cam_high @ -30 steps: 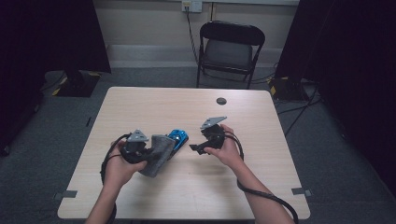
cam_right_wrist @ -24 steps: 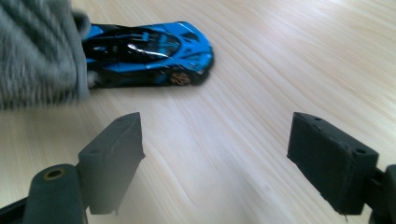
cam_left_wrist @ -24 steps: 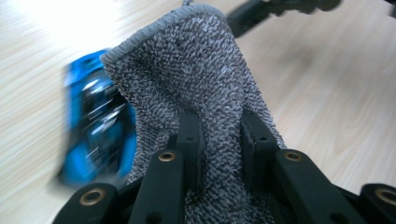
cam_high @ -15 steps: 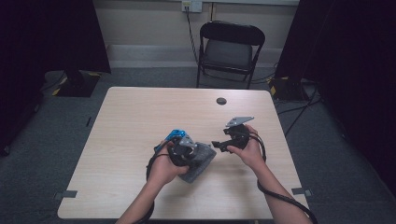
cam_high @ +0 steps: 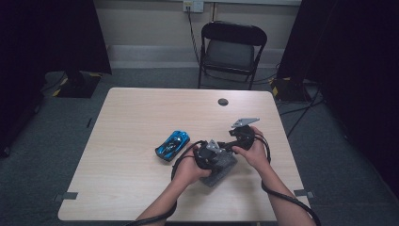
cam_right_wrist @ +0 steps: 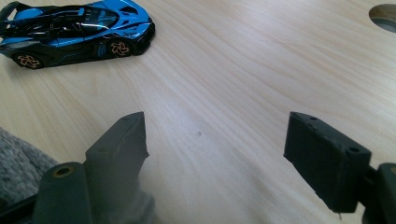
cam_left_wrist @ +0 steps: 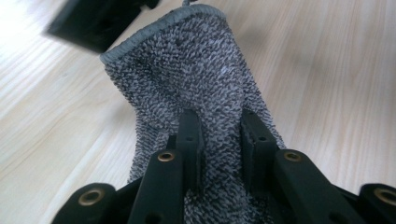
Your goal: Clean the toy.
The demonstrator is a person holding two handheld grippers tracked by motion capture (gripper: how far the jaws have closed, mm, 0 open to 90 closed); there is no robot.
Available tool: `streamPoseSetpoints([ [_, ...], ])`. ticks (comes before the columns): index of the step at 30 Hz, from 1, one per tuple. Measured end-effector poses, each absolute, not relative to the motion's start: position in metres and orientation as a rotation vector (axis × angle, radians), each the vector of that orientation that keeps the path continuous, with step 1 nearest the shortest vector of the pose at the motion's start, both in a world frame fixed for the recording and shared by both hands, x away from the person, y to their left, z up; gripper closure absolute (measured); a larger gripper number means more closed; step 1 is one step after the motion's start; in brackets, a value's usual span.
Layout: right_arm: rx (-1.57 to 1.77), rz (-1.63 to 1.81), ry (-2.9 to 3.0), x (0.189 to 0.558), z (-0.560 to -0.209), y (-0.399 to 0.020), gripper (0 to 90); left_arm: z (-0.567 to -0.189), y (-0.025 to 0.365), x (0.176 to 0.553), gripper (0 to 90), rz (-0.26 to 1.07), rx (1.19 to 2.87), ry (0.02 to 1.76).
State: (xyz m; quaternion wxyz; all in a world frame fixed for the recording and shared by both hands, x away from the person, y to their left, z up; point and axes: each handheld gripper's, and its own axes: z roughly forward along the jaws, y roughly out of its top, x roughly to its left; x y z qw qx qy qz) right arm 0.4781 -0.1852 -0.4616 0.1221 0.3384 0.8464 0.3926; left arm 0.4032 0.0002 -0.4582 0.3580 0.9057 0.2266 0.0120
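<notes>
Between my two claws, near the front right of the table (cam_high: pixel 141 113), hangs a grey cloth (cam_left_wrist: pixel 196 79). My left claw (cam_left_wrist: pixel 218 135) is clenched on its bunched end; the free end trails to the wood. It looks soft, light and floppy, with grippy terry loops, so I'd best take hold at the stitched edge. My right claw (cam_right_wrist: pixel 215 154) gapes with nothing in it, just beside the cloth. A blue toy car (cam_right_wrist: pixel 77 28) sits apart, left. Pale smooth wood, dark room, a folding chair (cam_high: pixel 231 49) behind.
</notes>
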Motion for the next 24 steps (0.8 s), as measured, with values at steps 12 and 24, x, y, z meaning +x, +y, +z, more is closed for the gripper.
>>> streamPoseSetpoints([
  [12,0.954,1.150,2.529,0.478,-0.469,-0.179,26.9,-0.459,0.011,0.391,51.6,0.030,2.264,0.618],
  [24,0.912,1.129,2.564,0.469,-0.474,-0.171,31.1,-0.450,0.028,0.350,56.1,-0.039,2.224,0.600],
])
